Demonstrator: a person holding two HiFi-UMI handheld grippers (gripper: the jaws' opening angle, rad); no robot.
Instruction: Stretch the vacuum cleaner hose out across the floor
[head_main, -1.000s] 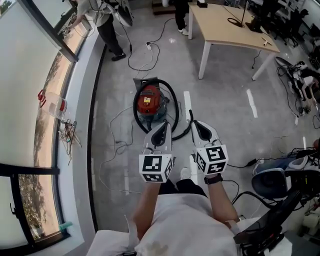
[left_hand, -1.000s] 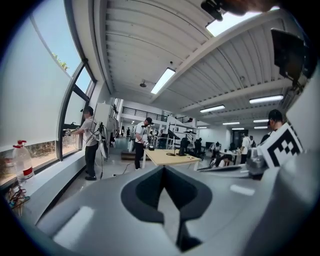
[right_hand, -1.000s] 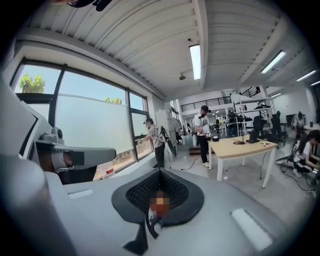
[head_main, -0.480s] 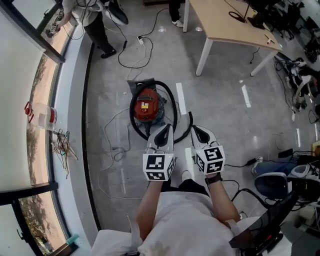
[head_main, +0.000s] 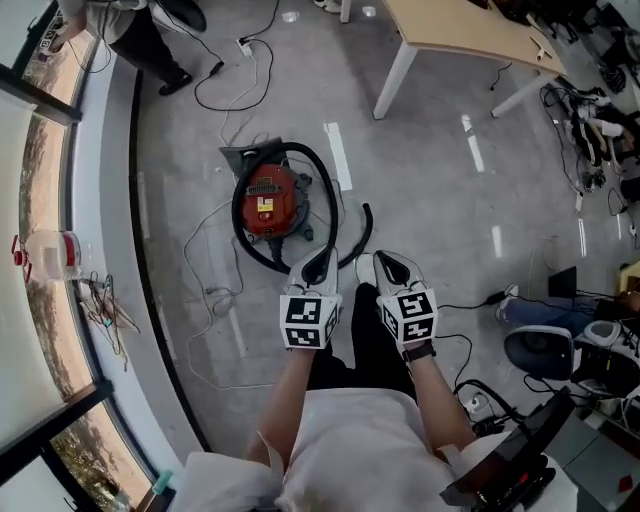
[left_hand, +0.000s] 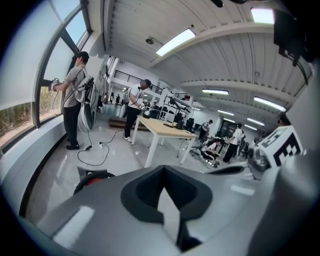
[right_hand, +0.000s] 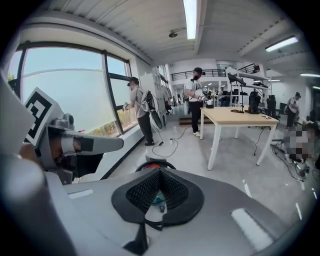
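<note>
Near the hose (head_main: 365, 232), all jaws closed, empty

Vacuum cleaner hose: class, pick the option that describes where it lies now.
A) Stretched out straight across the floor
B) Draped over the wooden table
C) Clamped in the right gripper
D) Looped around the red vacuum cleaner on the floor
D: in the head view the black hose curls in a loop around the red vacuum cleaner on the floor, with its free end curving off to the right.

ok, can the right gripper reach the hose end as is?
Probably yes: the hose end lies on bare floor ahead of the right gripper, nothing between. Its jaws are shut and must open first.
</note>
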